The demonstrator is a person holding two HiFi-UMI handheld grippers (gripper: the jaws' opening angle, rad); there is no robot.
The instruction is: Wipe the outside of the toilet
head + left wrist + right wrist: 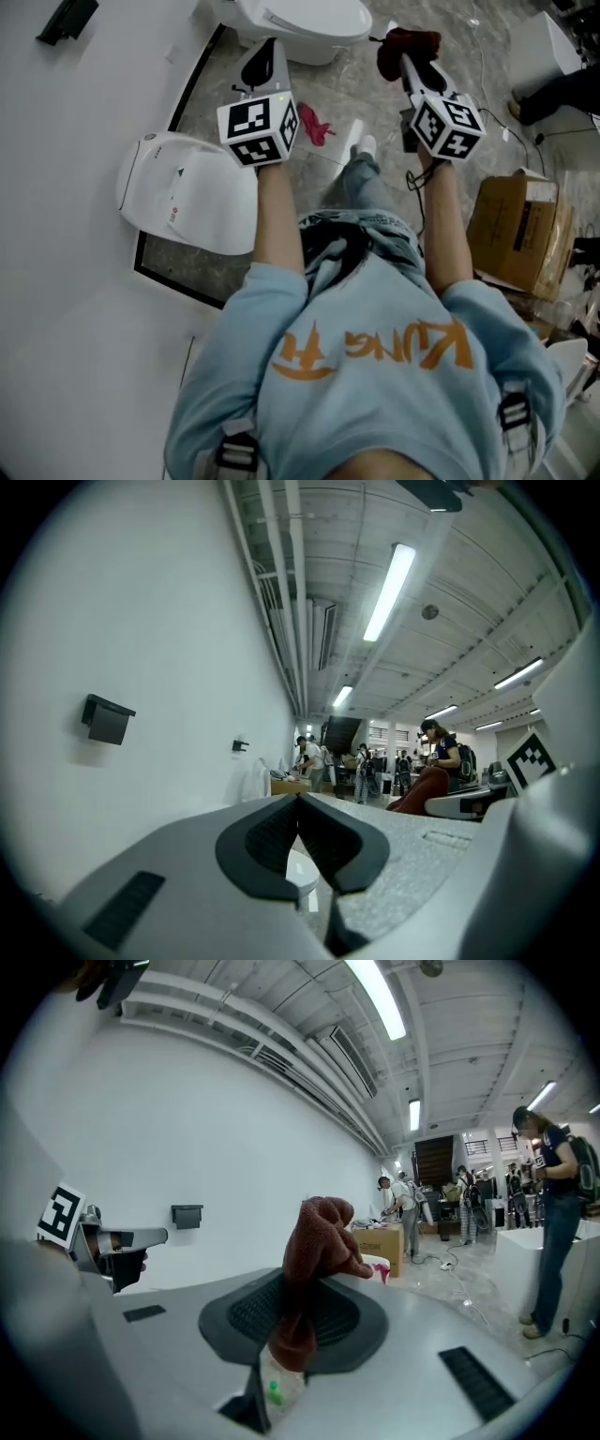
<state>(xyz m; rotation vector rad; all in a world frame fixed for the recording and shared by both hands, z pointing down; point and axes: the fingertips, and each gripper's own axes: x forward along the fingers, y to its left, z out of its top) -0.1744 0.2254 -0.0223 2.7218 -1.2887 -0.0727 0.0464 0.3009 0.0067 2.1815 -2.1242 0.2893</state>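
Right gripper (407, 62) is clamped on a maroon cloth (410, 41) beside the toilet (309, 23); left gripper (267, 52) has its jaws closed on nothing.

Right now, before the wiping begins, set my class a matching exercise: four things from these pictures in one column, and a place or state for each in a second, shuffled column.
Things
1. left hand-held gripper
2. dark red cloth
3. cardboard box
4. pink scrap

Places and states
A. loose on the floor, in front of the person
B. shut, nothing in it
C. standing on the floor at the person's right
D. clamped in the right hand-held gripper

Pairs: 1-B, 2-D, 3-C, 4-A
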